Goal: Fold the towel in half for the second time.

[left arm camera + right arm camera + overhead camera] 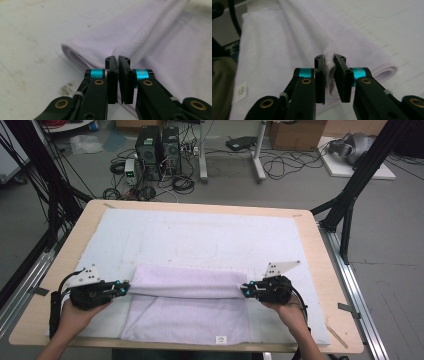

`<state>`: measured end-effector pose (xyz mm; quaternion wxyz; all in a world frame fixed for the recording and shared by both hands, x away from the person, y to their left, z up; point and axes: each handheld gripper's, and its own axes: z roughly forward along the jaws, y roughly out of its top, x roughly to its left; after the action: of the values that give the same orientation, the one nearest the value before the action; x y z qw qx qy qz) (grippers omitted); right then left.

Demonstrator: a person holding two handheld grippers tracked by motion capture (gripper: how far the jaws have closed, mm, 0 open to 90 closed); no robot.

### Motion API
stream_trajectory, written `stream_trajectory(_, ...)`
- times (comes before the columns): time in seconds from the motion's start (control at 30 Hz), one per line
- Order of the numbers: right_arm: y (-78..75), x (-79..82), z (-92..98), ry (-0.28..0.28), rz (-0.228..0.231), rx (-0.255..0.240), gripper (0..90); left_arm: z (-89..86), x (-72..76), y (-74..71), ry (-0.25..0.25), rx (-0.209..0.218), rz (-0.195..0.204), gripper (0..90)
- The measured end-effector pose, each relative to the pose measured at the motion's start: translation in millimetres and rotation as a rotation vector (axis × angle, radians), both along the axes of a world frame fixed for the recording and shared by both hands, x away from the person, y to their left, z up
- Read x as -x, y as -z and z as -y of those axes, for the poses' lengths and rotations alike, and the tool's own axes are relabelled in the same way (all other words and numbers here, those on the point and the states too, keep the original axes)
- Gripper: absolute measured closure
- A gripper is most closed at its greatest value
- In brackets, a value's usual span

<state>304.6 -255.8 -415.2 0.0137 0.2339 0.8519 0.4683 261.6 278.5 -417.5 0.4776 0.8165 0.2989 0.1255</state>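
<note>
Nearest the person, the left gripper [126,285] and right gripper [245,290] each pinch a corner of the lilac towel [187,312], jaws clamped on the cloth. They hold its far edge doubled over toward the near hem, apparently to fold it. Beyond lies the white mat [200,237] covering the table [320,265].

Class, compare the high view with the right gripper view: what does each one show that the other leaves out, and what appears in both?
High view alone: the whole table, the white mat, computer towers on the floor, and the left gripper at the towel's other end. Right gripper view alone: towel fabric pinched between the jaws. Both: the lilac towel, its label and the right gripper.
</note>
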Motion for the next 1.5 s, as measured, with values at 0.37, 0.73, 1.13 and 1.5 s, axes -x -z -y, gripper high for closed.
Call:
stream_trajectory(0.37,-10.4,8.7,-0.4,0.002,0.039,-0.004,57.7,6.6,-0.8,-3.7,0.035,-0.017,-0.014,52.3)
stream_trajectory(0.73,20.7,18.9,-30.1,-0.121,-0.015,0.110,52.6,23.4,-6.4,22.6,0.086,-0.124,-0.059,61.1)
stream_trajectory(1.13,10.6,14.3,-22.6,-0.104,0.019,0.077,86.0,24.9,-1.0,-2.5,0.082,-0.133,0.001,86.3)
stream_trajectory(1.5,-16.9,53.8,-8.7,-0.216,0.023,0.001,82.3,20.1,58.1,-24.8,0.205,-0.098,0.029,81.4)
